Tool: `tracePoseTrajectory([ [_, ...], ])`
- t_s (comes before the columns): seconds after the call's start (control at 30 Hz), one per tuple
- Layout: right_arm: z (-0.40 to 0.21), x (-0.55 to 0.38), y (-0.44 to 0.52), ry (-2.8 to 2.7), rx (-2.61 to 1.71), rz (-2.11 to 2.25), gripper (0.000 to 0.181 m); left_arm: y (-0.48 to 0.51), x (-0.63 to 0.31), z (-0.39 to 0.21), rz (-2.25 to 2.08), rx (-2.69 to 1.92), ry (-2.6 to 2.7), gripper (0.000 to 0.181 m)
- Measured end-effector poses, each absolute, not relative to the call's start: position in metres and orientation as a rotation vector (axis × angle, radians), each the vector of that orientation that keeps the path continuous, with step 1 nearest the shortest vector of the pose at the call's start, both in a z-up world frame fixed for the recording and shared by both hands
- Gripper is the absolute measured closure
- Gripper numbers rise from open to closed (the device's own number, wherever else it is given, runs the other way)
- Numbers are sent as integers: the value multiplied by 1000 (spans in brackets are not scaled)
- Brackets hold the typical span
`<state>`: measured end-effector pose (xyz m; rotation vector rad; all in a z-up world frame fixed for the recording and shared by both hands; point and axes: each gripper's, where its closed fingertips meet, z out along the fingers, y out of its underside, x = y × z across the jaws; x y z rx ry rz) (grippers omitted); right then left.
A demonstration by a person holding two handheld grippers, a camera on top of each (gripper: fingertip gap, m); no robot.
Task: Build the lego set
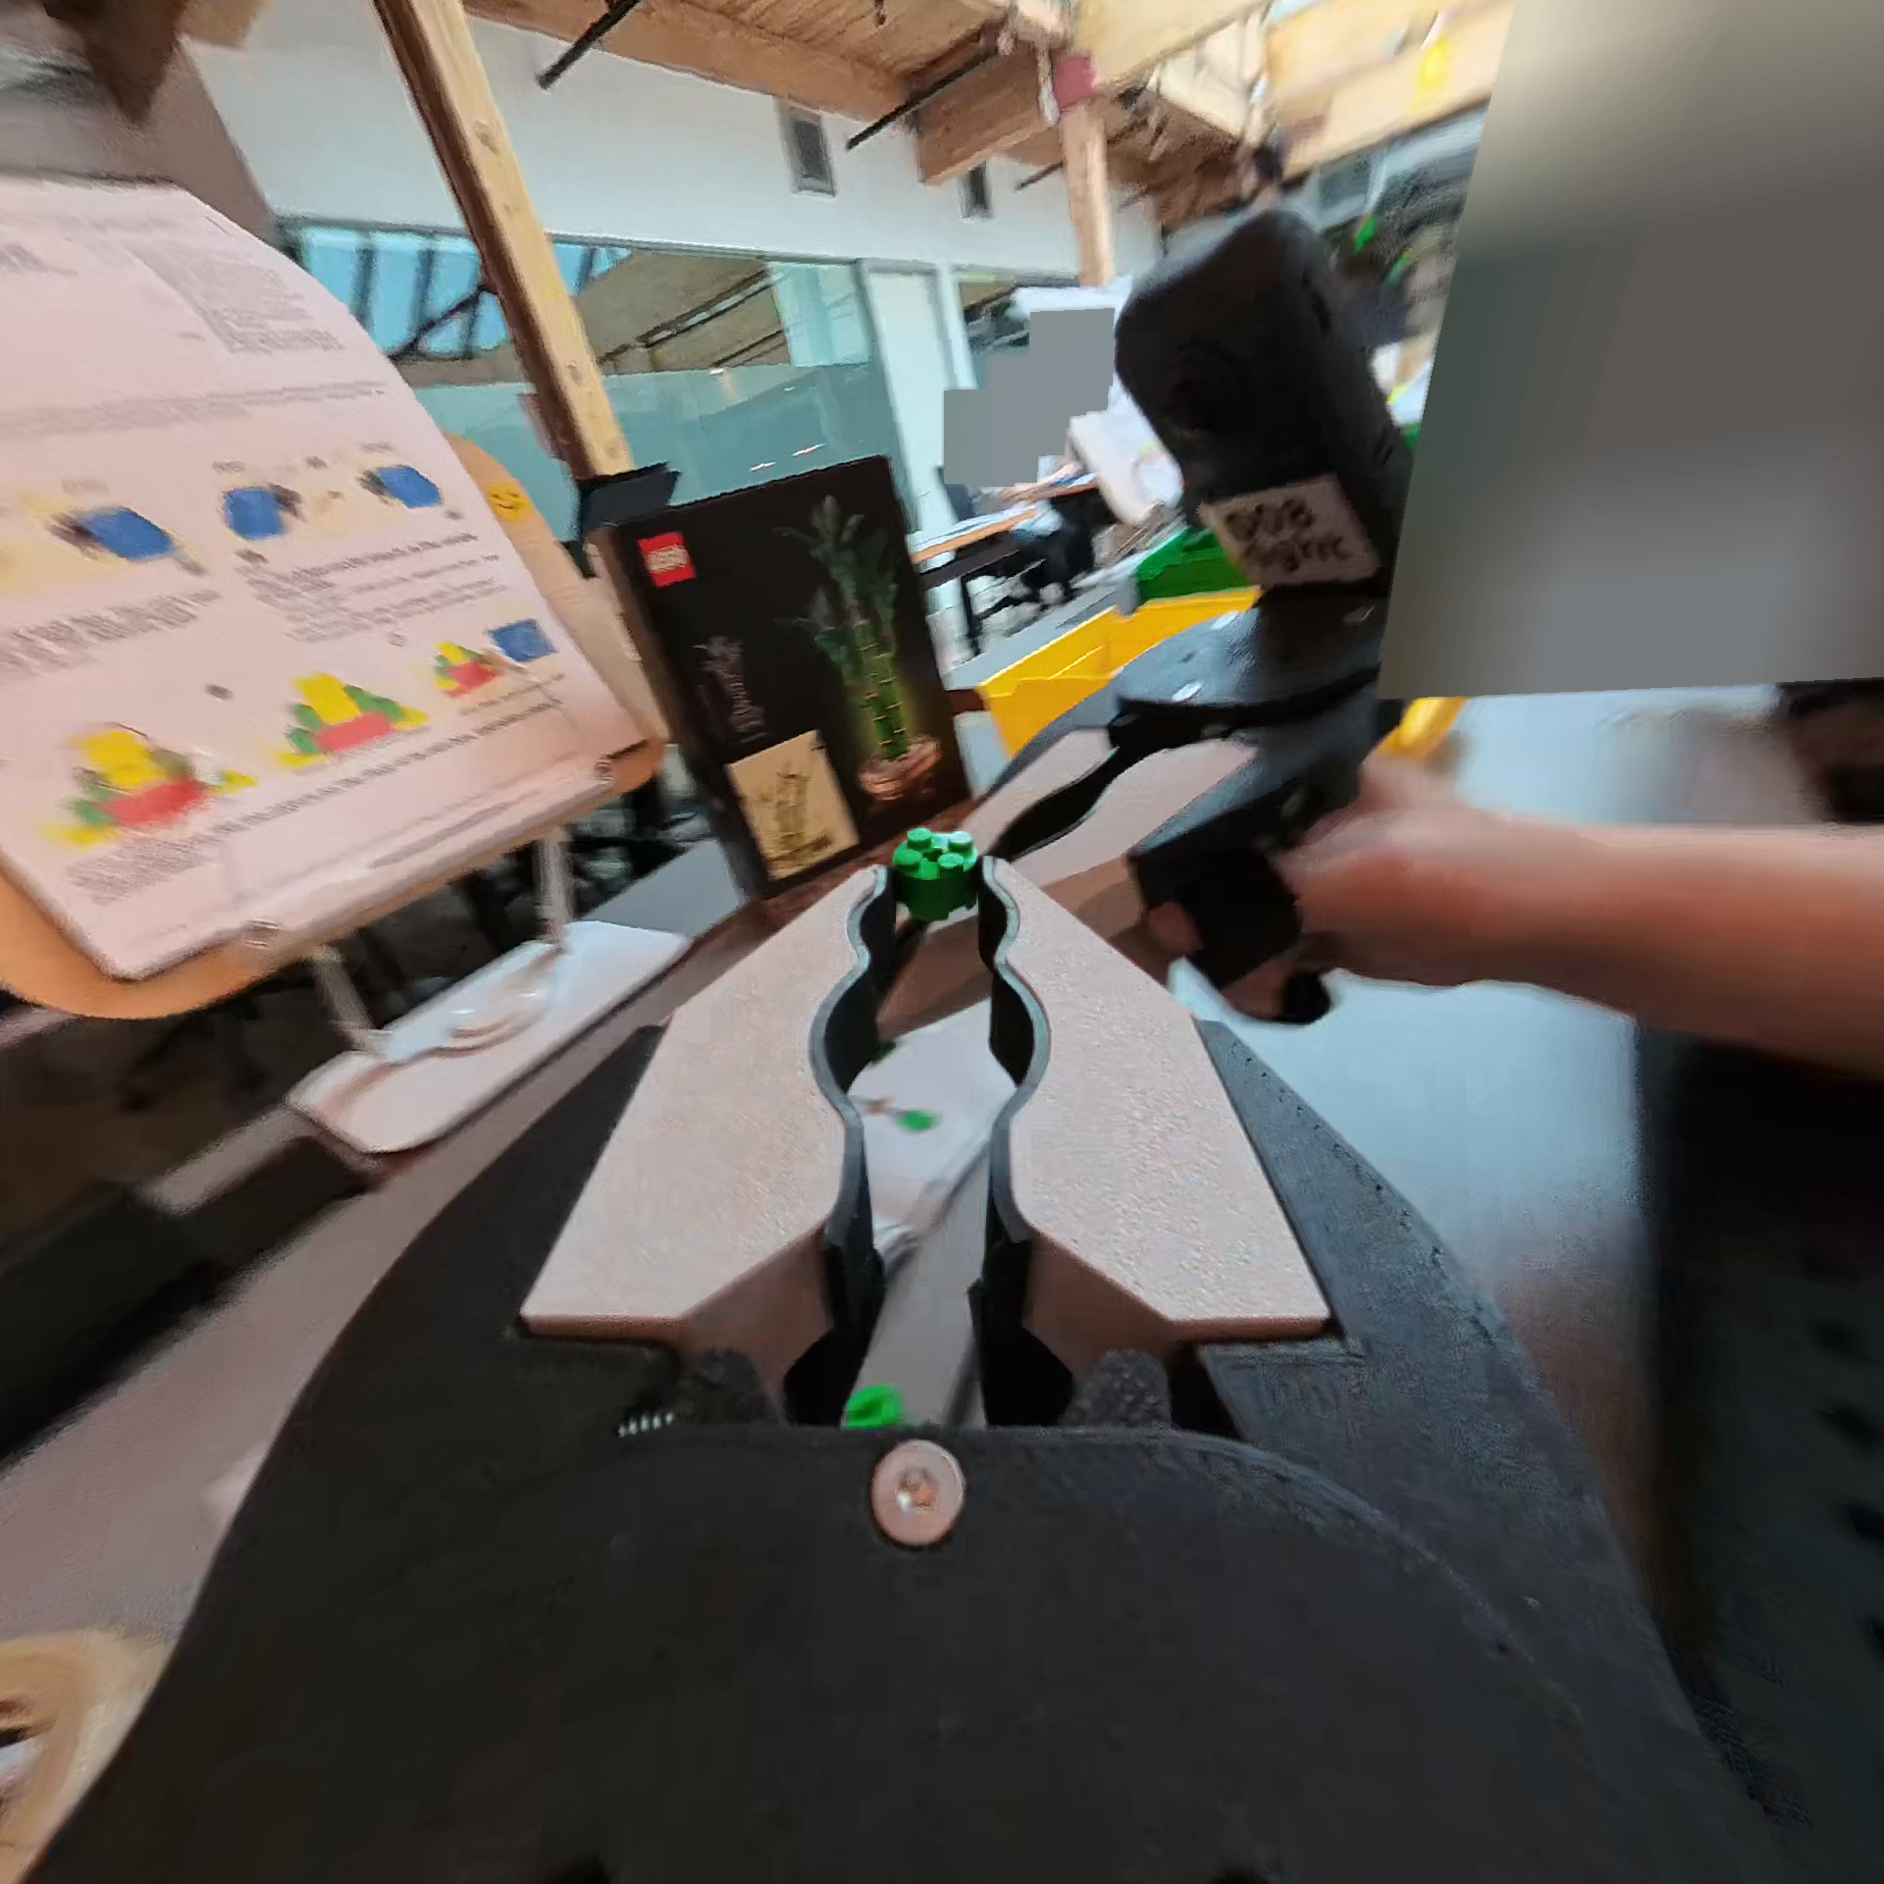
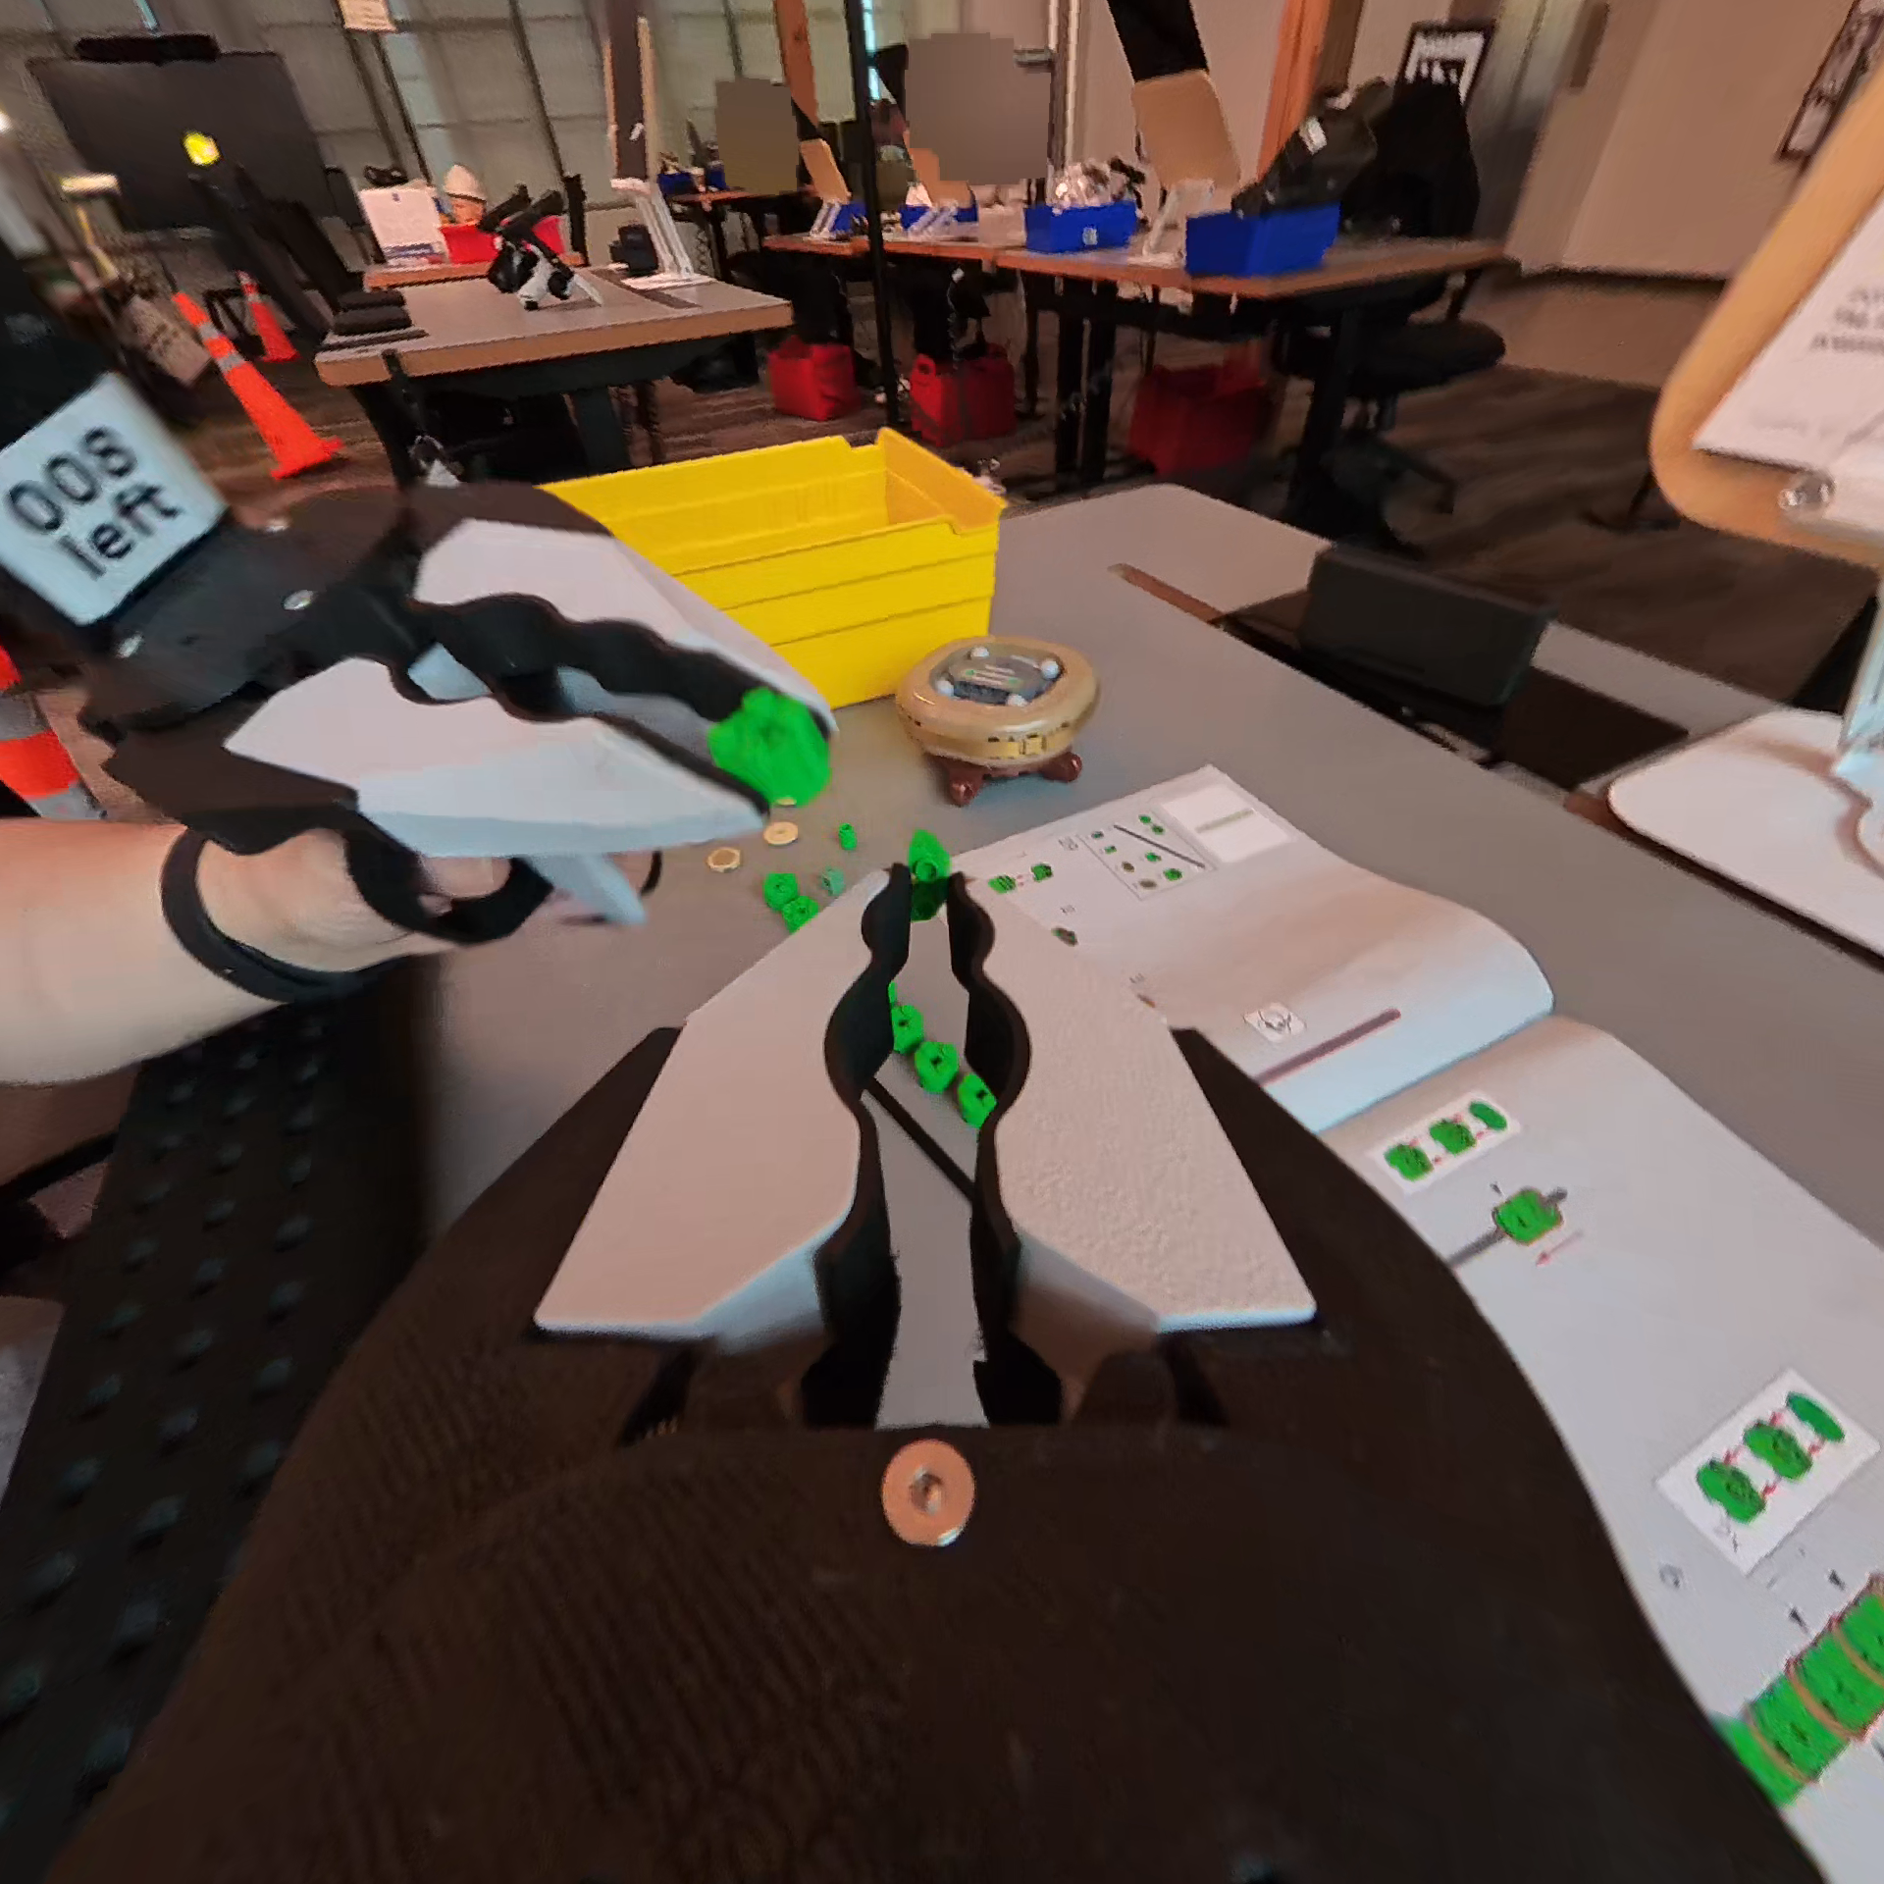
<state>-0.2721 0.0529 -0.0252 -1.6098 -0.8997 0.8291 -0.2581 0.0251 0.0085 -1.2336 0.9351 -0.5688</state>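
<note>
My left gripper (image 1: 936,885) is shut on a green round brick (image 1: 936,867), held in the air; both also show in the right wrist view, the left gripper (image 2: 770,749) at the left with the green brick (image 2: 767,744) at its tips. My right gripper (image 2: 926,885) is shut on a small green piece (image 2: 926,867) above the table; the right gripper body (image 1: 1254,652) shows at the right of the left wrist view. Several loose green bricks (image 2: 938,1060) and tan round pieces (image 2: 781,834) lie on the grey table (image 2: 1172,571). A tan round pot base (image 2: 997,698) stands behind them.
An open instruction booklet (image 2: 1427,1019) lies on the table at the right. A yellow bin (image 2: 816,571) stands at the back. The black set box (image 1: 785,663) stands upright. A tilted paper sheet on a stand (image 1: 255,571) is at the left. A person's hand (image 1: 1478,877) holds the right gripper. My right fingertips sit around 4 cm from my left ones. It is some 25 cm from my right tips to the tan round pot base (image 2: 997,698).
</note>
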Motion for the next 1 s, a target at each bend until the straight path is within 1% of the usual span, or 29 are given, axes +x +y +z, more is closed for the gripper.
tracePoseTrajectory([
  [0.13,-19,-255,63,-764,-1687,1047,176,61,-284,-6,-16,-1148,1092,167],
  [0.2,-17,-257,61,-697,-1705,1206,176,69,-285,-23,84,-1142,1151,167],
  [0.37,-33,-275,56,-604,-1766,1397,176,66,-276,-52,136,-1169,1239,167],
  [0.6,-46,-265,69,-586,-1821,1231,176,67,-275,-70,183,-1193,1296,167],
  [0.77,-69,-264,72,-633,-1924,1125,176,68,-272,-78,197,-1206,1330,167],
  [1.0,-74,-269,70,-655,-1938,1148,176,70,-275,-84,209,-1237,1344,167],
])
